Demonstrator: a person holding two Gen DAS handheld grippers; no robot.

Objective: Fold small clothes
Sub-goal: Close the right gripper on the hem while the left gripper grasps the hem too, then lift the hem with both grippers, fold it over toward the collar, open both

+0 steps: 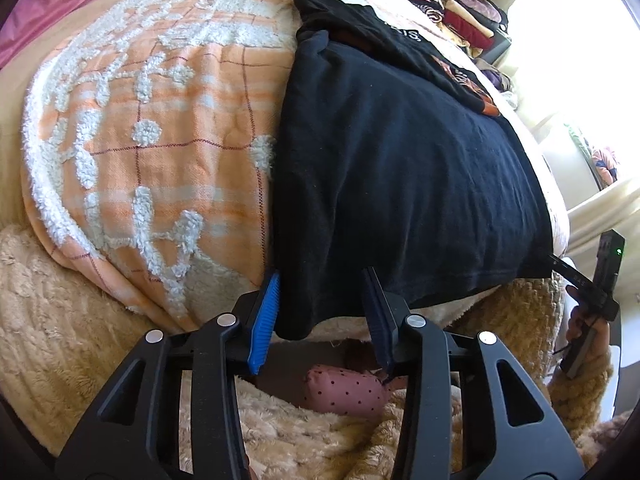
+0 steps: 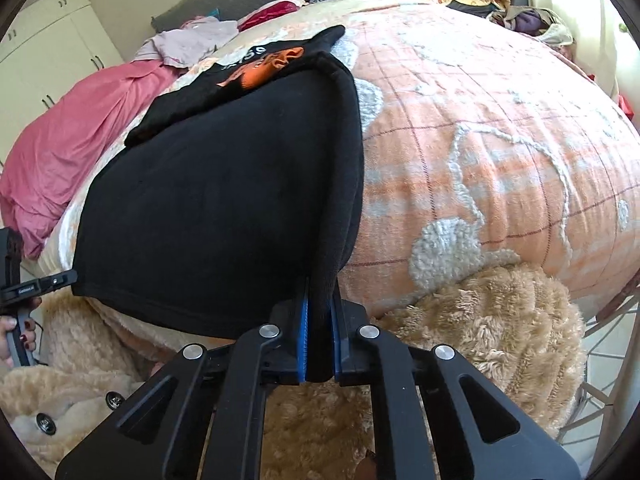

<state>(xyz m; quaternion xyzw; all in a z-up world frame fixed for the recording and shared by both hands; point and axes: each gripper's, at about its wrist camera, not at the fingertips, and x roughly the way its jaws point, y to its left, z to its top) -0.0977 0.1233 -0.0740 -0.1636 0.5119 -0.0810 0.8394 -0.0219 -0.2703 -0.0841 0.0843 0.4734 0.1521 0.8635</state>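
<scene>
A bed [image 2: 500,152] under an orange-and-white tufted blanket [image 1: 160,128] fills both views, with a cupboard wall behind and bright window light at one side. On it lies the black T-shirt [image 1: 400,184], spread near the bed's front edge with its hem hanging slightly over; it looks already folded lengthwise at least once, since a doubled edge runs along one side and the orange print with white lettering shows only on the far part. The right gripper [image 2: 319,344] has its fingers pressed together on the near corner of that doubled edge. The left gripper [image 1: 324,316] has its fingers spread apart on either side of the other hanging near corner, holding nothing as yet. So the work seems to be midway on this garment: the next fold, probably bringing the hem toward the collar, has not begun. A stack of folded clothes [image 1: 448,4] at the far corner suggests finished pieces, while a pink garment [image 2: 68,152] lies loose on the bed beyond the shirt, apparently waiting.
</scene>
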